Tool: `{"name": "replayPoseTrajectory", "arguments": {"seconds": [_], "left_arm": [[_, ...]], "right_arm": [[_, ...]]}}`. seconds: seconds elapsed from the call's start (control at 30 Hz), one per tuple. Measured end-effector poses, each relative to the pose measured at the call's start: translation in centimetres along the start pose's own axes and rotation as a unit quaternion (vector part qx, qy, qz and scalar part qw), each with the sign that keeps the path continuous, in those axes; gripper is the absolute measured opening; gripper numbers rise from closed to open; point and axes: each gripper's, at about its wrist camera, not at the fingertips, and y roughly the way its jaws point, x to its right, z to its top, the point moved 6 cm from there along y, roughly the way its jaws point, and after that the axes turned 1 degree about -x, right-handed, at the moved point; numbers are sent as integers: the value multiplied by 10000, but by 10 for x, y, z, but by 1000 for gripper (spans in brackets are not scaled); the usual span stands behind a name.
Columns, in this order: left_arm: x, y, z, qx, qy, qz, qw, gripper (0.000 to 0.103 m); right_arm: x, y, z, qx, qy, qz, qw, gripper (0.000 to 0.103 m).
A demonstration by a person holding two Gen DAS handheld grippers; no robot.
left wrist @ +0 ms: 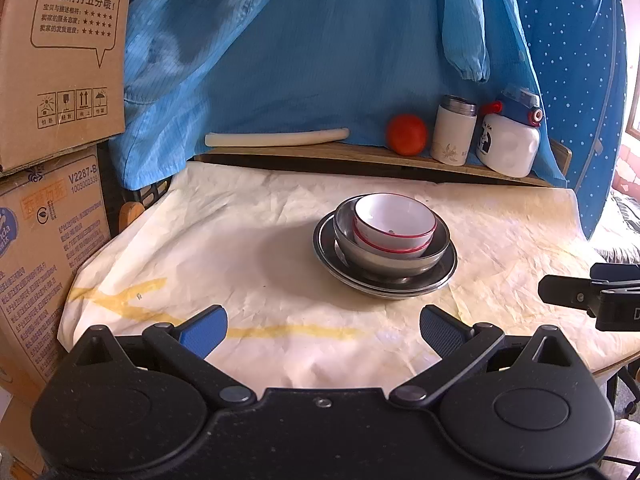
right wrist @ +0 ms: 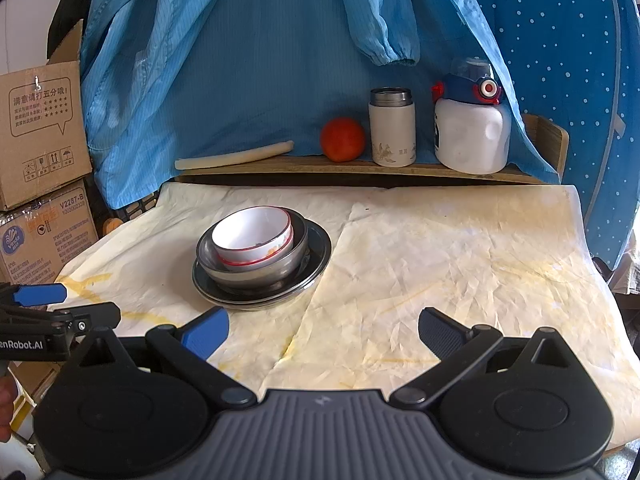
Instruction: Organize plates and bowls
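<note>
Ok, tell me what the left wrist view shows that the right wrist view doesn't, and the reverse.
Only the left wrist view shows the open left gripper from behind, with the right gripper's side at its right edge. Only the right wrist view shows the open right gripper from behind and a hand at the lower left. Both show the stacked bowls and plates, the orange fruit, two bottles and cardboard boxes.

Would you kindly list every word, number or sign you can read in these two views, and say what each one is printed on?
"满意请打五分哦!" in a speech bubble: upper cardboard box.
Four handling pictograms: same box; their captions are too small.
"V2287-B" and "1003002339": lower cardboard box.
"Vinda" logo: lower box; its small print is unreadable.
"enRobot.AI", cut off at the frame edge: left tongs.
Flower print, tiny illegible characters: white flask.
Black figure, letters unclear: white bottle.
</note>
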Motion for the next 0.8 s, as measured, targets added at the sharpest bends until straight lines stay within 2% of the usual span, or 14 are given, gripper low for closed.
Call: {"name": "replayPoseTrajectory", "arguments": {"seconds": [0.8], "left_arm": [[4,3,-1,-41,74,-98,9999,102]], "right_arm": [[4,1,0,-43,5,26,10000,103]]}}
